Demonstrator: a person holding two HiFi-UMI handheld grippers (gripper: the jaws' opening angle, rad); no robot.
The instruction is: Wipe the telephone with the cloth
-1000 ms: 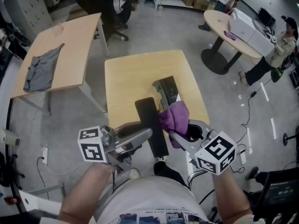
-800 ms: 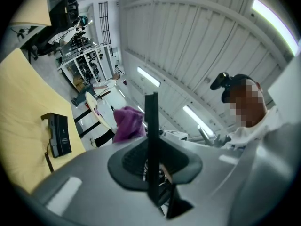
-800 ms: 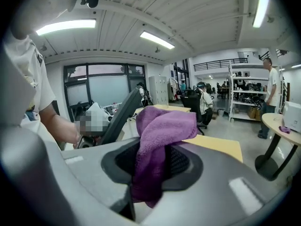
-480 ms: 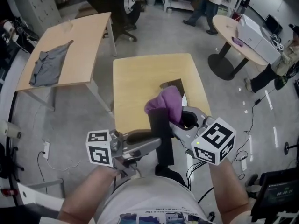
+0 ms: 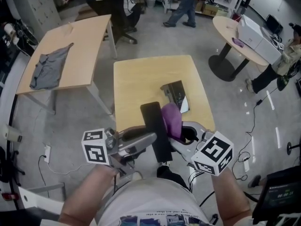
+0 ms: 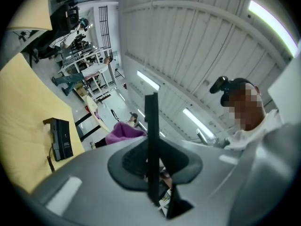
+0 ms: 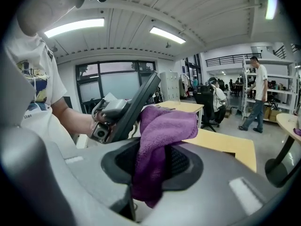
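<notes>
Gripping the black handset (image 5: 154,124) edge-on at lower centre, the left hand-held gripper (image 5: 142,139) met the right hand-held gripper (image 5: 182,134), whose jaws clamped the purple cloth (image 5: 171,119) touching the handset's right side, near the telephone base (image 5: 175,94) on the surface (image 5: 136,79).

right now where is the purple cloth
Head view, right of centre: the purple cloth is clamped in the right tool, against the right edge of the black handset that the left tool holds, below the telephone base.

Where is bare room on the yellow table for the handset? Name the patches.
Bare: the far half of the table, beyond the telephone base, and the strip along its left edge. Crowded: the near right corner, around base, handset and cloth.
</notes>
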